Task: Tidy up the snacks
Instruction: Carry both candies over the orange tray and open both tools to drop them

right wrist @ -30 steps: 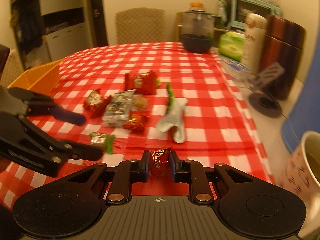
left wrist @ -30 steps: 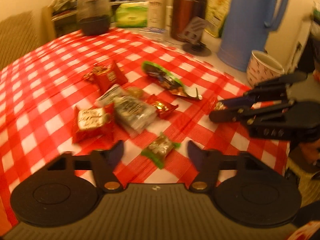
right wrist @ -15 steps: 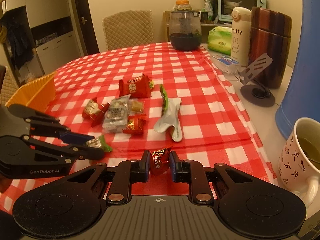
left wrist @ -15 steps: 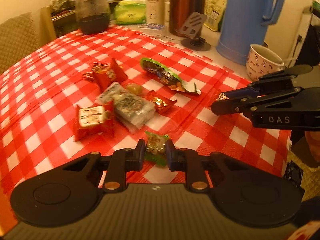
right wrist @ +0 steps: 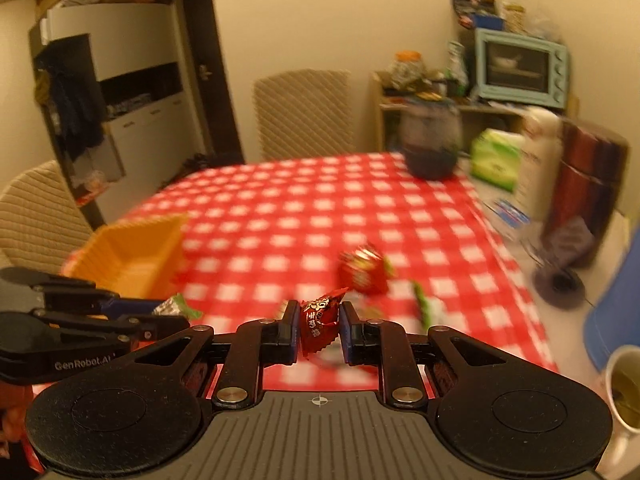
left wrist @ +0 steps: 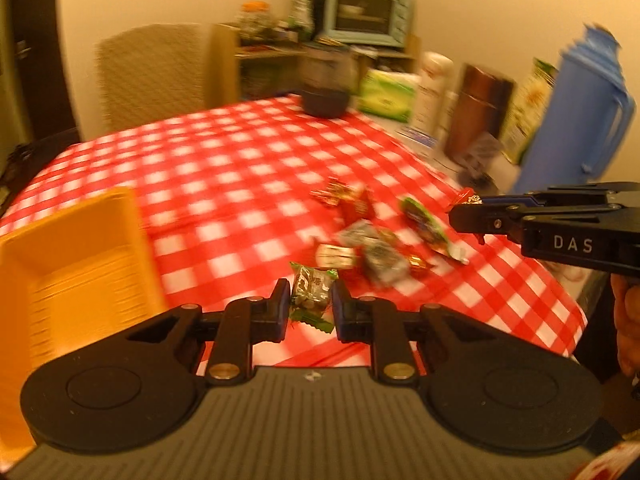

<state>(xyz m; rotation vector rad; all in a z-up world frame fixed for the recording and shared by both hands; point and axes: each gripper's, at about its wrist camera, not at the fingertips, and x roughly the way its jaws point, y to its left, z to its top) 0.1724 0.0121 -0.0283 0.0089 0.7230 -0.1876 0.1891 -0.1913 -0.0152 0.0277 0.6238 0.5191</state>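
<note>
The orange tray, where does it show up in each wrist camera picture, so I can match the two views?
Left wrist view: the orange tray fills the left edge on the checked tablecloth, left of the left hand-held gripper.
Right wrist view: the tray sits at middle left, beyond the left hand-held gripper, which enters from the left.
Shared landmark: the dark glass jar at the table's far edge.

1. Lighting: warm, dim indoor light with a yellow-orange cast in both views.
2. Blur: the checkered surface (left wrist: 240, 168), snack pile (left wrist: 372, 248) and blue jug (left wrist: 576, 120) are motion-smeared.
3. Sharpness: the near fingers (left wrist: 280, 312) stay crisp.
4. Distortion: fisheye bending curves the walls; the corners vignette black.
</note>
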